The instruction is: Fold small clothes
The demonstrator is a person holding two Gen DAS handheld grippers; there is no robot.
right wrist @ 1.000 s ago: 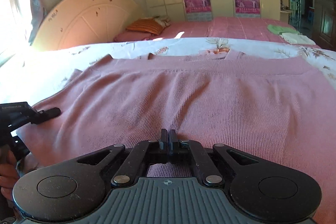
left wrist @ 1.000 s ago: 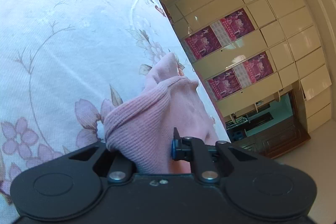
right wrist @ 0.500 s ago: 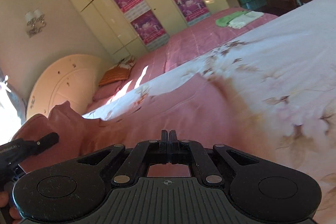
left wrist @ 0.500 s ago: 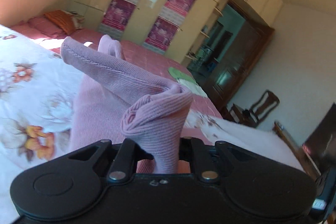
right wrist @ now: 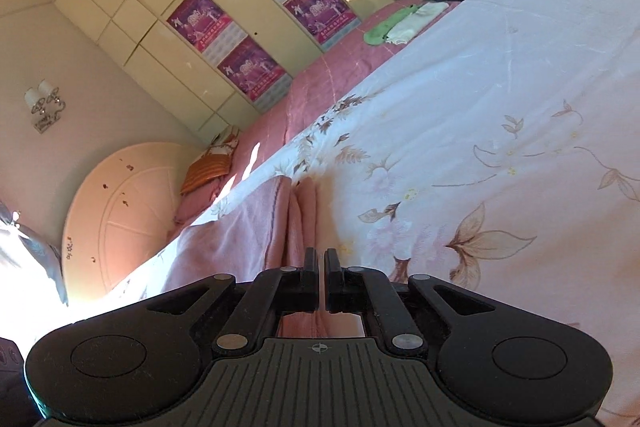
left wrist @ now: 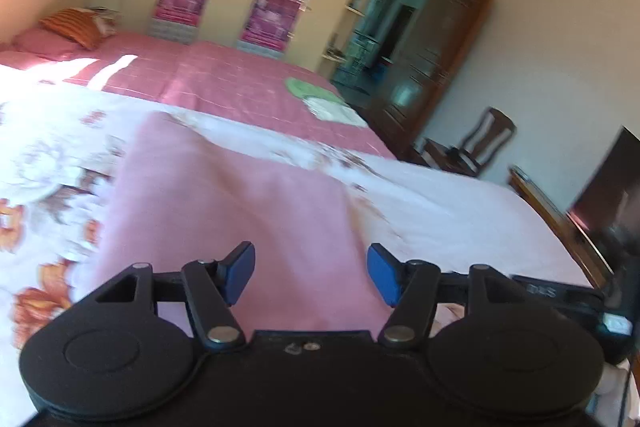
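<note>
A pink knit garment [left wrist: 224, 211] lies flat on the floral white sheet [left wrist: 48, 163]. My left gripper [left wrist: 312, 273] hovers over its near part. Its jaws are opening, the blue pads [left wrist: 240, 271] stand wide apart, and nothing is between them. In the right wrist view the same garment [right wrist: 248, 239] shows a folded edge with a crease running away from the fingertips. My right gripper [right wrist: 321, 261] is at that edge. Its jaws are opening to a narrow slit, and I see no cloth pinched in it. Pink fabric shows under the fingers.
Green and white folded clothes [left wrist: 320, 99] lie on the pink bedspread [left wrist: 224, 79] beyond the sheet. An orange pillow [right wrist: 208, 171] rests by the round headboard [right wrist: 120, 211]. A chair [left wrist: 484, 139] and a dark screen [left wrist: 608, 203] stand to the right of the bed.
My left gripper has let go of the bunched pink fabric and its jaws have spread wide. The garment now lies flat. The right gripper's fingers have parted slightly, and both views have rolled and shifted.
</note>
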